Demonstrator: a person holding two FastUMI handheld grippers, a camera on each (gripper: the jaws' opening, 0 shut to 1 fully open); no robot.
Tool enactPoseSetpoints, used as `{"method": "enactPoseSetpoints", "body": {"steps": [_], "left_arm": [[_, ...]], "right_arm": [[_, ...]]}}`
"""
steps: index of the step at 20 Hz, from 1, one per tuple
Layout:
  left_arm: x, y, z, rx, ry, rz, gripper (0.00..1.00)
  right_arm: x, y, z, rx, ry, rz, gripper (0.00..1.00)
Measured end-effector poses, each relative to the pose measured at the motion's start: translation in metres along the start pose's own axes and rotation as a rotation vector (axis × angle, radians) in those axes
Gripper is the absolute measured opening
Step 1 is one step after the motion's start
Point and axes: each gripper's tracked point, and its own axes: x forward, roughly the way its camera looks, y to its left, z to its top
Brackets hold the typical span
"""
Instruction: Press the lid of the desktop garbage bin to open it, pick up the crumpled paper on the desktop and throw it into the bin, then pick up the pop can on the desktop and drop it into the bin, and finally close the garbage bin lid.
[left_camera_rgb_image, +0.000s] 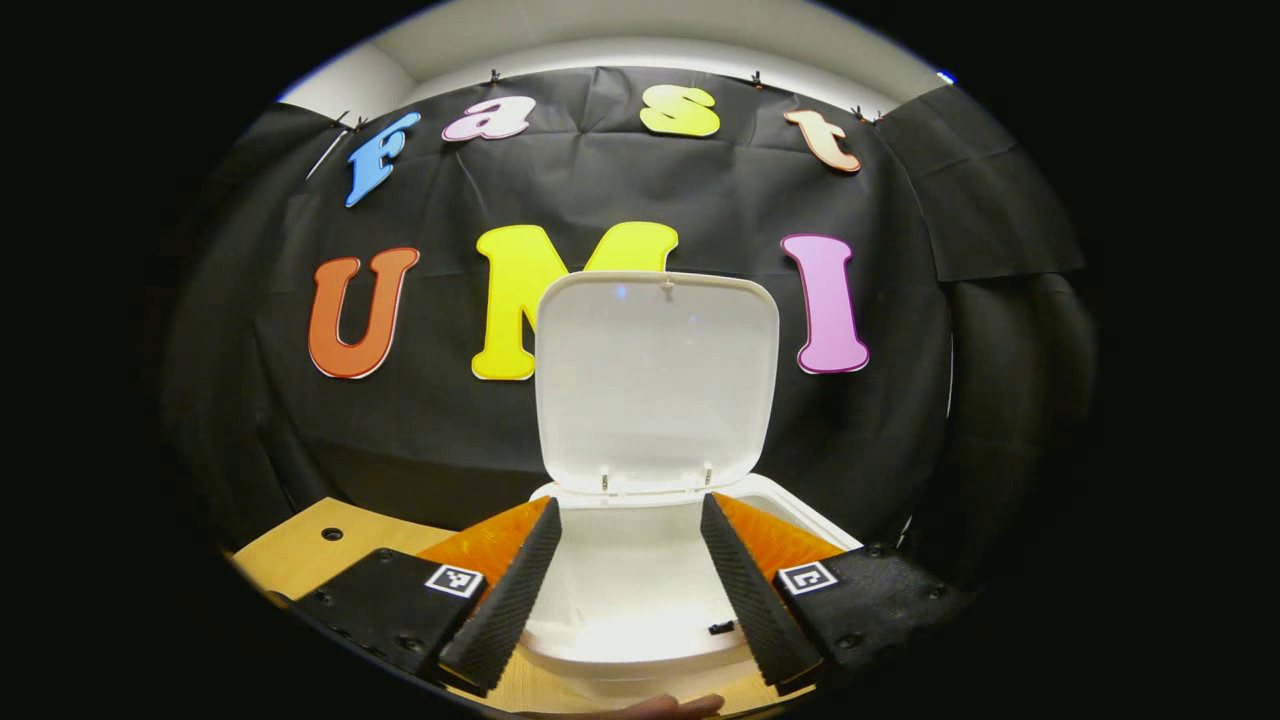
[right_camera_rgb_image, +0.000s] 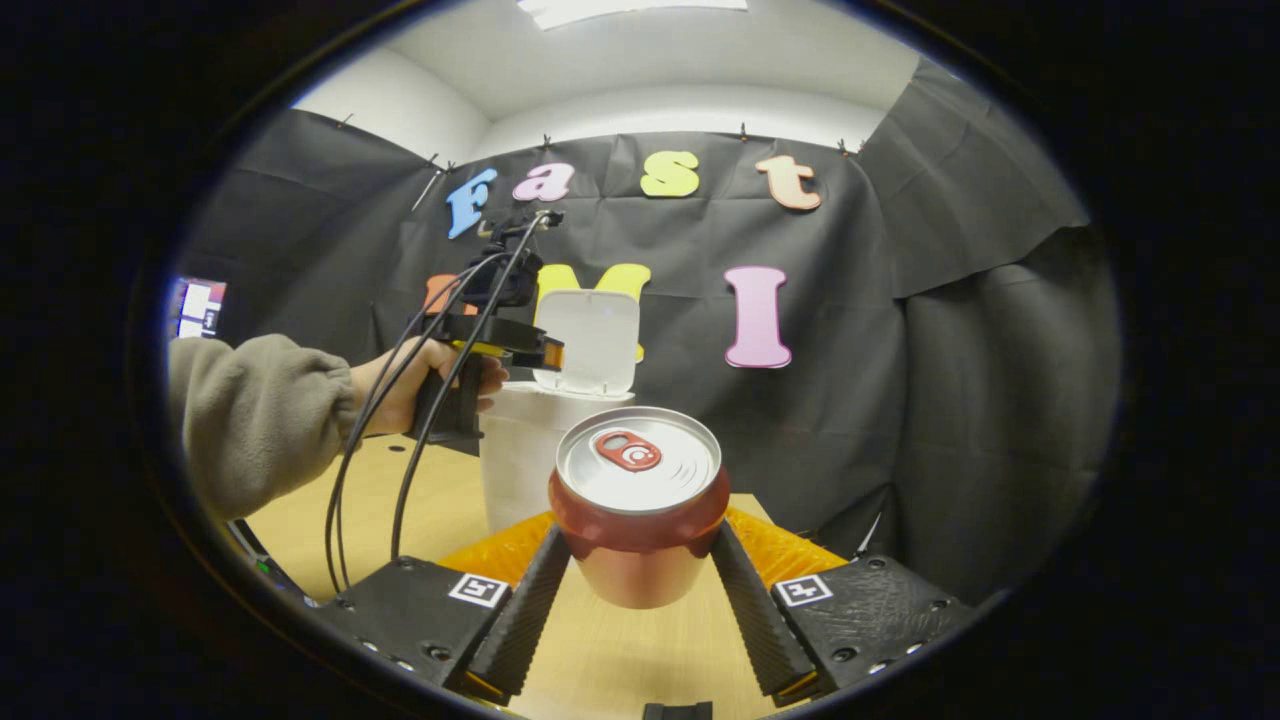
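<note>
Hovering over the white desktop garbage bin (left_camera_rgb_image: 640, 600), my left gripper (left_camera_rgb_image: 630, 580) has its jaws spread wide with nothing between them. In the left gripper view the bin's lid (left_camera_rgb_image: 655, 385) stands upright, hinged at the far rim, and the bin's open mouth lies between and beneath my fingers (left_camera_rgb_image: 505, 600). The wooden desktop (left_camera_rgb_image: 300, 550) shows at the left.

In the right gripper view, my right gripper (right_camera_rgb_image: 635, 560) clamps the red pop can (right_camera_rgb_image: 638, 505) by its sides, upright (silver top and red pull tab facing up), lifted clear of the desktop (right_camera_rgb_image: 620, 650). Farther off, a hand (right_camera_rgb_image: 420, 385) in a grey sleeve (right_camera_rgb_image: 260, 420) holds the left gripper (right_camera_rgb_image: 500, 340) just at the bin (right_camera_rgb_image: 525, 450), whose lid (right_camera_rgb_image: 595, 340) is raised. Cables (right_camera_rgb_image: 400, 450) trail down from that gripper.
</note>
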Motion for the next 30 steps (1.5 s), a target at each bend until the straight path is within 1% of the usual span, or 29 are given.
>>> {"method": "enactPoseSetpoints", "body": {"steps": [3,4,5,6,9,12,14,15,17,19,22,24,27,28,30], "left_arm": [[-0.023,0.011,-0.004,-0.032,-0.019,0.016,0.99],[-0.034,0.019,-0.011,-0.045,0.002,0.044,0.99],[-0.043,0.018,-0.019,-0.040,0.025,0.016,0.99],[-0.059,0.021,-0.020,-0.015,0.031,0.017,0.98],[-0.101,0.034,-0.025,0.059,-0.007,0.022,0.98],[-0.146,0.036,-0.034,0.071,-0.041,0.003,0.98],[-0.176,0.043,-0.040,0.087,-0.066,0.019,0.98],[-0.189,0.047,-0.050,0.100,-0.048,0.026,0.97],[-0.215,0.051,-0.075,0.083,-0.002,0.017,0.98],[-0.238,0.065,-0.097,0.070,0.046,0.043,0.98],[-0.264,0.086,-0.122,0.057,0.095,0.078,0.98],[-0.278,0.101,-0.126,0.042,0.093,0.101,0.98],[-0.290,0.110,-0.126,0.013,0.078,0.084,0.98],[-0.292,0.112,-0.123,0.004,0.076,0.074,0.98],[-0.296,0.121,-0.118,-0.002,0.073,0.081,0.98]], "right_arm": [[-0.001,-0.001,0.001,-0.009,0.002,-0.009,0.81],[-0.002,-0.001,0.003,-0.011,-0.001,-0.017,0.81],[-0.002,-0.002,0.004,-0.016,-0.005,-0.025,0.82],[-0.002,-0.001,0.007,-0.019,-0.017,-0.028,0.82],[-0.002,0.000,0.006,-0.025,-0.018,-0.035,0.81],[-0.001,0.005,0.003,-0.034,0.001,-0.038,0.81],[-0.002,0.017,0.000,-0.035,0.020,-0.020,0.82],[-0.003,0.020,-0.002,-0.032,0.029,-0.013,0.82],[-0.008,0.025,-0.002,-0.030,0.039,-0.009,0.82],[-0.015,0.036,-0.004,-0.027,0.040,0.012,0.82],[-0.023,0.047,-0.008,0.008,0.062,0.046,0.82],[-0.025,0.051,-0.002,0.031,0.064,0.059,0.82],[-0.019,0.051,0.008,0.047,0.107,0.044,0.81],[-0.016,0.052,0.016,0.055,0.119,0.043,0.82],[-0.007,0.062,0.034,0.063,0.134,0.056,0.82]]}}
